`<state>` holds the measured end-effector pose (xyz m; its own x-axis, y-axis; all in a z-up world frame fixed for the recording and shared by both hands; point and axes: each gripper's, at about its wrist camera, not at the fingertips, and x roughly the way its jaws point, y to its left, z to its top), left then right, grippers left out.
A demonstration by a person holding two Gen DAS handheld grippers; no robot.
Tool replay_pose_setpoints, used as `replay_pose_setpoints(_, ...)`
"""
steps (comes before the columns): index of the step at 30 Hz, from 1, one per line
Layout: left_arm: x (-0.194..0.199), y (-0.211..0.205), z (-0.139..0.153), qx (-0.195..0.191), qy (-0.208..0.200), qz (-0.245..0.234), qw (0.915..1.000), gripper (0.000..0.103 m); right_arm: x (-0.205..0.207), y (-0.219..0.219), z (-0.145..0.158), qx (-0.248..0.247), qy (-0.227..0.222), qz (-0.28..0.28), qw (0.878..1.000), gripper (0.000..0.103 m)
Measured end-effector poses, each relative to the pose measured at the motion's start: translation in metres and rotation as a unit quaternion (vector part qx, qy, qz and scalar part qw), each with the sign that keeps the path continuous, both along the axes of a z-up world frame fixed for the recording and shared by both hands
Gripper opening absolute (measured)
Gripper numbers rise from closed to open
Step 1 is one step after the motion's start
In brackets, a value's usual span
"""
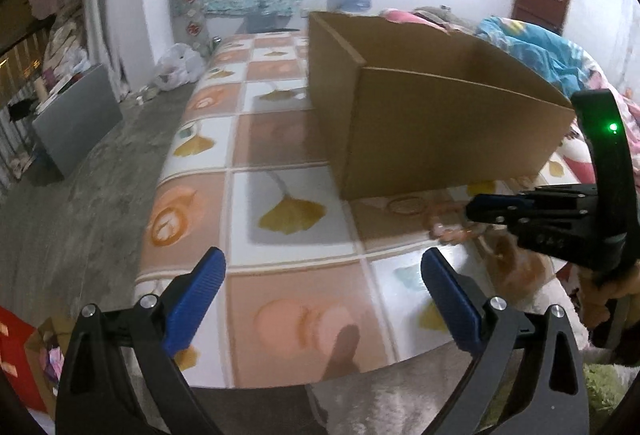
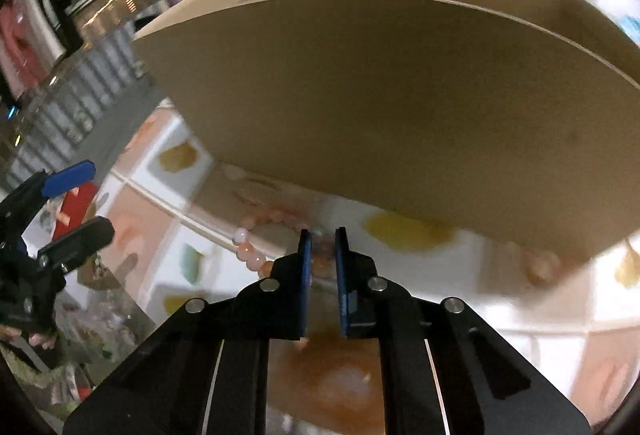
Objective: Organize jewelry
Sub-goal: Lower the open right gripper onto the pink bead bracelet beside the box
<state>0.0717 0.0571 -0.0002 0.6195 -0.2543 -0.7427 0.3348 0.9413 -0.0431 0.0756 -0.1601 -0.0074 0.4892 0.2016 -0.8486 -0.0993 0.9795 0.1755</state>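
Note:
A string of pink and orange beads, the bead bracelet [image 2: 250, 253], lies on the patterned bed cover just in front of an open cardboard box [image 2: 400, 95]. My right gripper [image 2: 323, 235] points down at it with its blue pads nearly together, and beads sit pinched between them. In the left wrist view the same bracelet [image 1: 448, 233] shows at the tip of the right gripper [image 1: 472, 211], below the box [image 1: 440, 123]. A thin ring-shaped bangle [image 1: 408, 205] lies beside it against the box wall. My left gripper [image 1: 324, 275] hangs open over the cover with nothing between its fingers, to the left of the bracelet.
The bed cover [image 1: 280, 139] ends at an edge on the left, with concrete floor [image 1: 100, 195] beyond. A grey panel [image 1: 76, 115] and a white plastic bag [image 1: 176, 65] stand on the floor. A blue quilt [image 1: 532, 47] is heaped behind the box. A hand [image 1: 612, 291] holds the right gripper.

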Motion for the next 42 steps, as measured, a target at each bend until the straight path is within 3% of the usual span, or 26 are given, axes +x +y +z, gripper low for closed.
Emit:
replay_pose_setpoints(6,0.008,-0.039,-0.002,-0.005,0.009,-0.045,0.9989,0.097,-0.025,-0.049,0.003,0.013,0.005,-0.063,0.998,0.010)
replay_pose_setpoints(12,0.020,-0.083,-0.008,0.004,0.025,-0.068,0.9973,0.097,-0.034,-0.065,0.001,0.022,0.008,-0.083,0.996,0.010)
replay_pose_setpoints(16,0.031,-0.108,-0.019,0.035,0.053,-0.063,0.9960,0.097,-0.038,-0.069,0.001,0.030,0.008,-0.087,0.996,0.010)
replay_pose_setpoints(26,0.039,-0.134,-0.031,0.070,0.096,-0.047,0.9918,0.097,-0.041,-0.086,0.001,0.047,0.001,-0.082,0.996,0.010)
replay_pose_setpoints(42,0.038,-0.163,-0.032,0.085,0.099,-0.050,0.9902,0.097,-0.042,-0.096,0.005,0.057,0.001,-0.075,0.996,0.010)
